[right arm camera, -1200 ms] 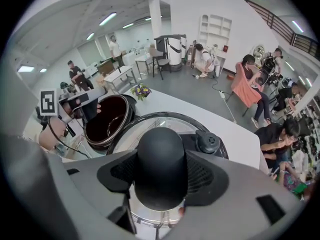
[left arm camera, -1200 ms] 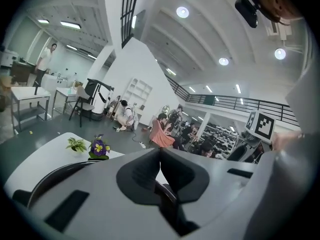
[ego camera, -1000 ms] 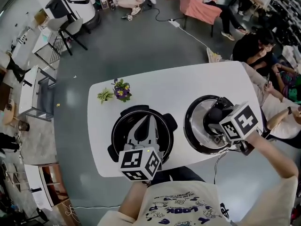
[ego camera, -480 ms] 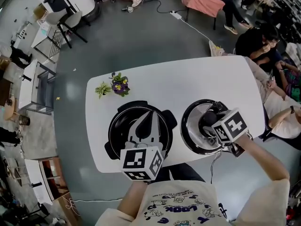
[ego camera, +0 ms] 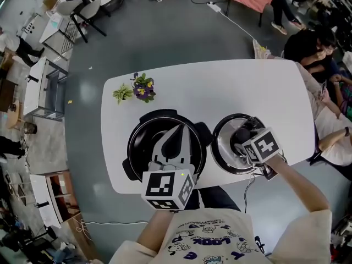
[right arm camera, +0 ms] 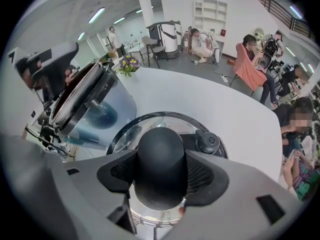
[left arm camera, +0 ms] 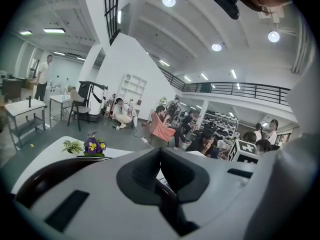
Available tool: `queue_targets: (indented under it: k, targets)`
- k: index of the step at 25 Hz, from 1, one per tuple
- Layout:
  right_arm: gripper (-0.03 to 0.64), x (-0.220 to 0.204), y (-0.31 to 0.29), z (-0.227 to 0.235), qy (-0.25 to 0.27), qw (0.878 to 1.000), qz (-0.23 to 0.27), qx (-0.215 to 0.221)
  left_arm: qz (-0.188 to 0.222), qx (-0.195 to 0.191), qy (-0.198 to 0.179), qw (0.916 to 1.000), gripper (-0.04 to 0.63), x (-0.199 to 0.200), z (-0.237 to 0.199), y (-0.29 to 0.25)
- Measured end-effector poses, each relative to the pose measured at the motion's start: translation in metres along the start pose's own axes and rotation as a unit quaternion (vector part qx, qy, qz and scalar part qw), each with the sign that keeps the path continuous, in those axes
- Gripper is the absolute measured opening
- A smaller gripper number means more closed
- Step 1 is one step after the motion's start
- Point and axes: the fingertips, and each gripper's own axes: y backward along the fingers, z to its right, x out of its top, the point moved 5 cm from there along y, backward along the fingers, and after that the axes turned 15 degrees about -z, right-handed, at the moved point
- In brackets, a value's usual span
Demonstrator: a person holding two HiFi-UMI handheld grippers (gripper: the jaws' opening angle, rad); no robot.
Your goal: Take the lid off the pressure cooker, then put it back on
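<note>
Down has come the right gripper [ego camera: 242, 137] with the lid [ego camera: 224, 150], now at three o'clock of the cooker [ego camera: 136, 147], low over the table [ego camera: 231, 87]; the left gripper [ego camera: 177, 130] hangs above the cooker. Left gripper view: jaws pressed together, empty. Right gripper view: jaws clamped on the lid's knob [right arm camera: 161, 164].

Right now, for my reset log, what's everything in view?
white table: one, white, centre.
round black pressure cooker: one, black, open, table's left.
round silver lid with black knob: one, silver, right of cooker.
small purple-flowered plant: one, purple, table's far-left corner.
small green sprig: one, green, beside that plant.
seated people: several, dark clothes, beyond table's right end.
left claw: one, grey-white, shut, above cooker.
right claw: one, grey-white, shut on lid's knob.
</note>
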Motion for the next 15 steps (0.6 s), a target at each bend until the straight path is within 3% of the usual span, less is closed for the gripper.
queue_targets:
  k: [15]
  targets:
    - [0.296, 0.01, -0.051, 0.011, -0.005, 1.0, -0.014, -0.011, -0.023, 0.022, 0.006, 0.9995, 0.015, -0.017, -0.02, -0.015]
